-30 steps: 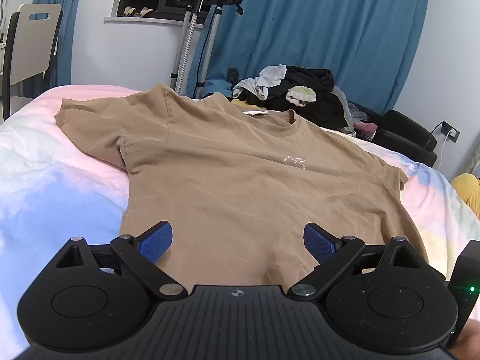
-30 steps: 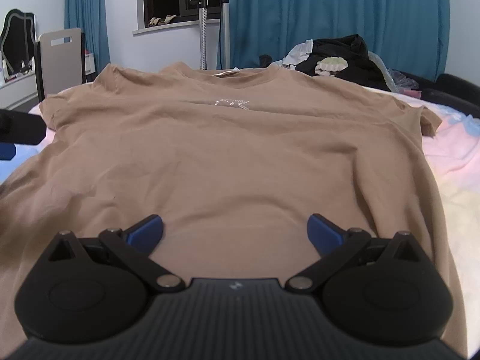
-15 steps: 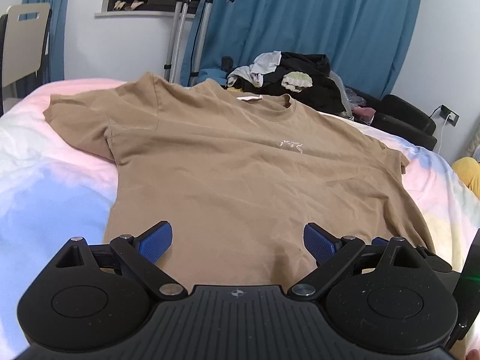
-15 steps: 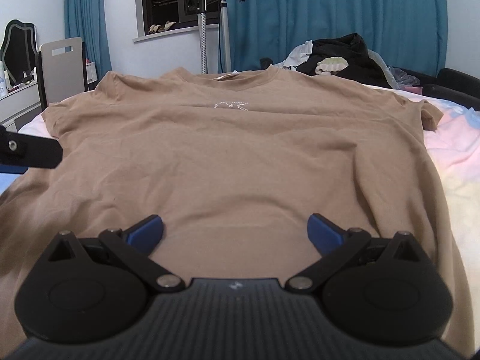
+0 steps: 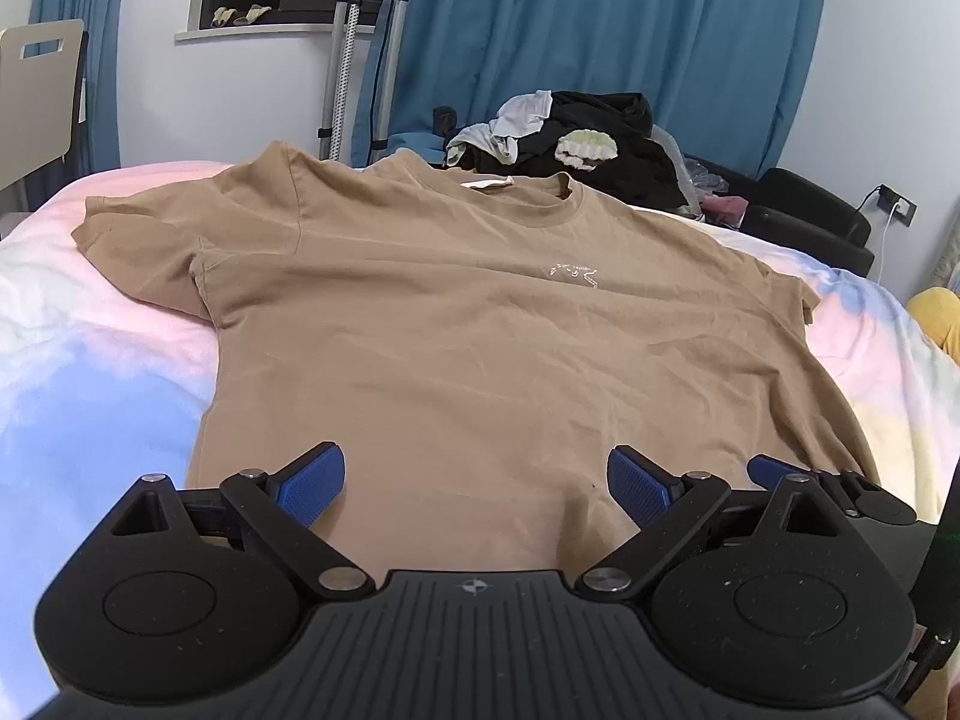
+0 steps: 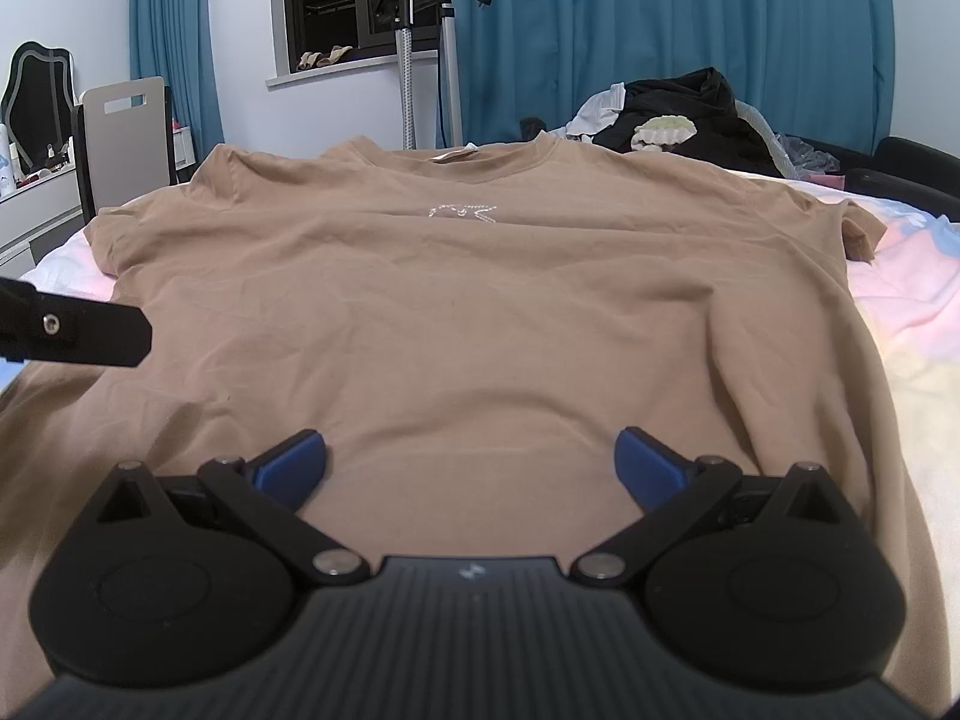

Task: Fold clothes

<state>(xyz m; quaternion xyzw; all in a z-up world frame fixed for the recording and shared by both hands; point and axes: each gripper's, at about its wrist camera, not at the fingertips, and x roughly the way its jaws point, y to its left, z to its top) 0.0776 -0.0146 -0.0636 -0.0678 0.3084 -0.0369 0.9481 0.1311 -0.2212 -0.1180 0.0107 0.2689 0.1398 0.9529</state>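
Note:
A tan T-shirt (image 5: 480, 312) lies spread face up on the bed, collar at the far end, both short sleeves out to the sides; it also fills the right wrist view (image 6: 480, 300). My left gripper (image 5: 476, 483) is open and empty, low over the shirt's near hem left of centre. My right gripper (image 6: 471, 463) is open and empty, over the hem further right. Part of the right gripper shows at the right edge of the left wrist view (image 5: 840, 489). The left gripper's body juts in at the left of the right wrist view (image 6: 72, 330).
The bed has a pastel pink, blue and white sheet (image 5: 90, 372). A pile of dark and white clothes (image 5: 576, 144) lies beyond the collar. A garment steamer stand (image 5: 354, 48), a chair (image 6: 126, 138) and blue curtains (image 5: 630, 30) stand behind the bed.
Both grippers have drawn in toward each other and stayed open; the left gripper now juts further into the right view, and the right gripper shows in the left view.

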